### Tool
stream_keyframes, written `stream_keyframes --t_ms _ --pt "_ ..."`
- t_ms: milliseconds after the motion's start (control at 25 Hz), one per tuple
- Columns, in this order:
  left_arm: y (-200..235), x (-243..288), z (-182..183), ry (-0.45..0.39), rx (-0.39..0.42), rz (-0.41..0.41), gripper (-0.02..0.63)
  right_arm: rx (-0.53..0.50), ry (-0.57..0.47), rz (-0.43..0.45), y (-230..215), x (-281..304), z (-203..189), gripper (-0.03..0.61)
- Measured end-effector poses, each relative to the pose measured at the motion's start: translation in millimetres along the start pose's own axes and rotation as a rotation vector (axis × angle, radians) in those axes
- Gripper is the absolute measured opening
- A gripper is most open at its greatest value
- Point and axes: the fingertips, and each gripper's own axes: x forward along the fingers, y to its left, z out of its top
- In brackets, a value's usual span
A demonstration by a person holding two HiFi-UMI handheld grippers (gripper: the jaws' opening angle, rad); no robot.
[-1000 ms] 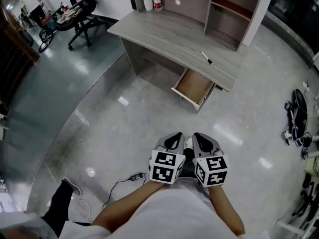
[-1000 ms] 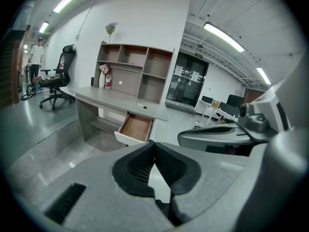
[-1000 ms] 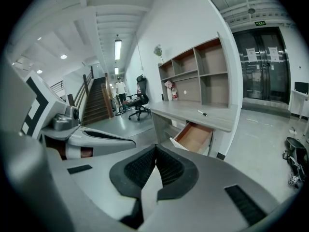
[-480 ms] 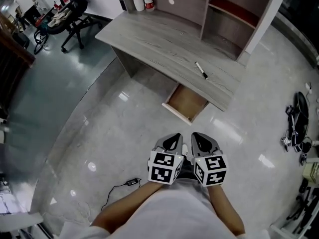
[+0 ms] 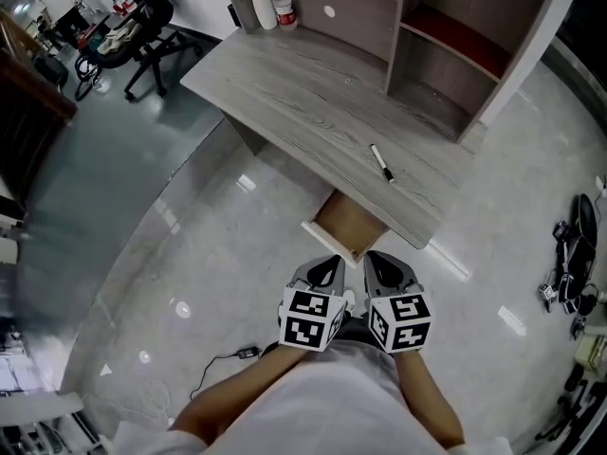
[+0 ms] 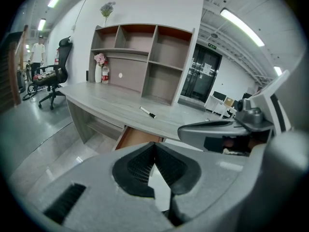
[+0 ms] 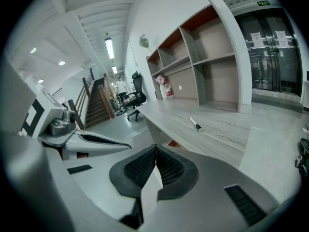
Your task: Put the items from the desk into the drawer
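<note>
Two grippers are held side by side, close to the person's body, above the floor (image 5: 190, 254) and short of the desk (image 5: 285, 83). Left gripper (image 5: 329, 266): jaws closed pad to pad, nothing between them. Right gripper (image 5: 383, 264): jaws likewise closed and empty.

One marker (image 5: 381, 162), white with a black cap, lies flat on the desk top towards its right end, in front of the shelf unit (image 5: 446, 55). It is well apart from both grippers. The drawer (image 5: 349, 226) stands pulled out below the desk's near edge, just ahead of the grippers; its brown bottom shows. The marker lies on the desk beyond the drawer and a little to its right.

At the far left corner of the desk stand a vase (image 5: 256, 3) with pink flowers and a bottle (image 5: 282, 6). An office chair (image 5: 142, 22) stands beyond the desk's left end. A black cable (image 5: 232, 356) lies on the floor left of the grippers.
</note>
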Motion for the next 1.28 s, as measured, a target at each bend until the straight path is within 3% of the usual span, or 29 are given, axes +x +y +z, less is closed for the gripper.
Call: stream_keyframes --t_ms 440,840,1280 --pt "2 15 33 0.0 0.06 0.057 0.002 -0.072 -0.026 0.024 -22 19 24 0.002" --pt "9 39 46 -0.008 0.073 0.012 0.002 -0.058 -0.006 -0.061 -58 42 26 0.003" --pt "27 93 73 0.023 0.102 -0.094 0.002 -0.074 0.052 -0.18 -97 88 42 0.003"
